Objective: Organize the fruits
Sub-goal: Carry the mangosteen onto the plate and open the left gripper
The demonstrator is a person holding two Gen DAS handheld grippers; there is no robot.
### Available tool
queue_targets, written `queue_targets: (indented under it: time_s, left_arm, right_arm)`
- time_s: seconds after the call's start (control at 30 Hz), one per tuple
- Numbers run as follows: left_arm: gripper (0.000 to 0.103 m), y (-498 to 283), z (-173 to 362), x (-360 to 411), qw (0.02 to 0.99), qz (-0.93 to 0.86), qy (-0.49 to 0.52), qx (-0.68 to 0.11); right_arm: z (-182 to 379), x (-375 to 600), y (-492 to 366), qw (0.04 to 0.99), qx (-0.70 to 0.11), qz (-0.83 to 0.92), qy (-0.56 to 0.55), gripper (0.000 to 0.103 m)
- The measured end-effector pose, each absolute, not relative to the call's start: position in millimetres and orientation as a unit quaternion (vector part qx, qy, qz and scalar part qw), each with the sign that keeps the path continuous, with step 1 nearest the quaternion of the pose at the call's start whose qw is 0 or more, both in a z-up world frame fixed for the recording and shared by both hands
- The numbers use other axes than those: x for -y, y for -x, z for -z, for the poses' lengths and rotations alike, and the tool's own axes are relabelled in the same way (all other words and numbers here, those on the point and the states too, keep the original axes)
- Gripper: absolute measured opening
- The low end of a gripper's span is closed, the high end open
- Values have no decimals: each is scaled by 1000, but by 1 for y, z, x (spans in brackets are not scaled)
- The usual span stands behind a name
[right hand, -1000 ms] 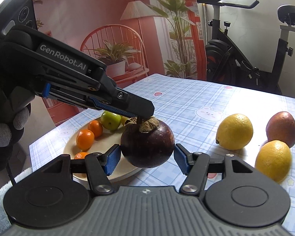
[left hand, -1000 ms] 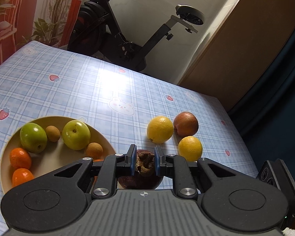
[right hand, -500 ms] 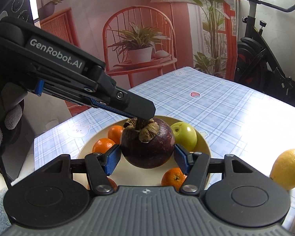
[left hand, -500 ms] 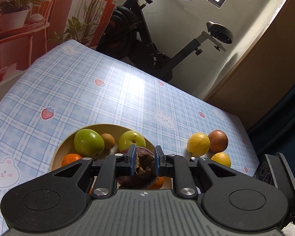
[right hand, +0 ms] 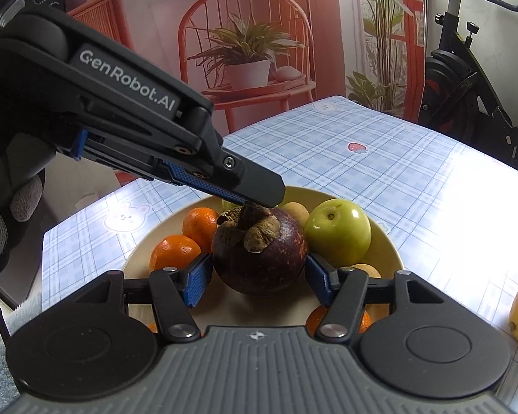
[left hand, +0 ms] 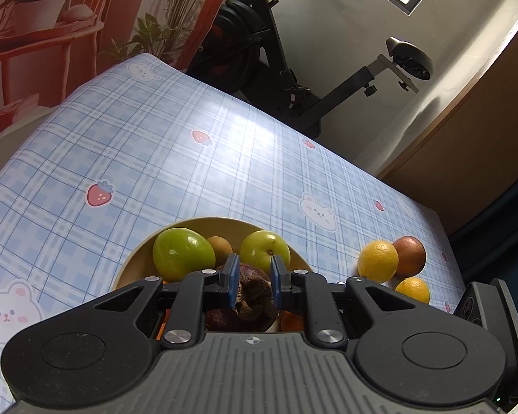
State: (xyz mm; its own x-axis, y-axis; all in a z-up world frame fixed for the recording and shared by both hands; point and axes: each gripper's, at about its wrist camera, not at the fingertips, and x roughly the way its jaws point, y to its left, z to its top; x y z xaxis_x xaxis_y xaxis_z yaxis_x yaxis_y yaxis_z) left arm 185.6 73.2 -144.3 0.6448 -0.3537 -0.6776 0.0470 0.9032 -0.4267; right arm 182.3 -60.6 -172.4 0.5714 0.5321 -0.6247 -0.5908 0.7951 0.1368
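Both angled downward over the plate (right hand: 393, 241): the right hand-held gripper (right hand: 259, 272) clamps the mangosteen (right hand: 259, 252); the left hand-held gripper (left hand: 252, 284) pinches its stem cap (left hand: 252, 291).

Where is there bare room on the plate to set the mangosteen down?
The plate has a bare patch at its near middle, right under the mangosteen, bordered by oranges on the left, the green apple on the right and another orange at the near rim. The far side is crowded.
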Motion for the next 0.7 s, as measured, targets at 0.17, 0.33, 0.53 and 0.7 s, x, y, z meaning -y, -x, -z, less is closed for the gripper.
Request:
queue_targets:
  time_s: [0.17, 0.33, 0.53, 0.7]
  left_arm:
    - [20, -189, 147, -75, 886, 108, 194, -407]
    - [20, -189, 148, -76, 886, 106, 194, -408]
    - [20, -188, 147, -71, 890, 99, 185, -406]
    - [21, -182, 140, -70, 896, 87, 185, -395]
  right_arm:
    - [174, 61, -183, 885, -336, -318, 44, 62]
    - [172, 61, -182, 885, -338, -318, 48, 63]
    - [170, 63, -179, 886, -339, -314, 44, 63]
    - [166, 70, -172, 891, -330, -310, 35, 63]
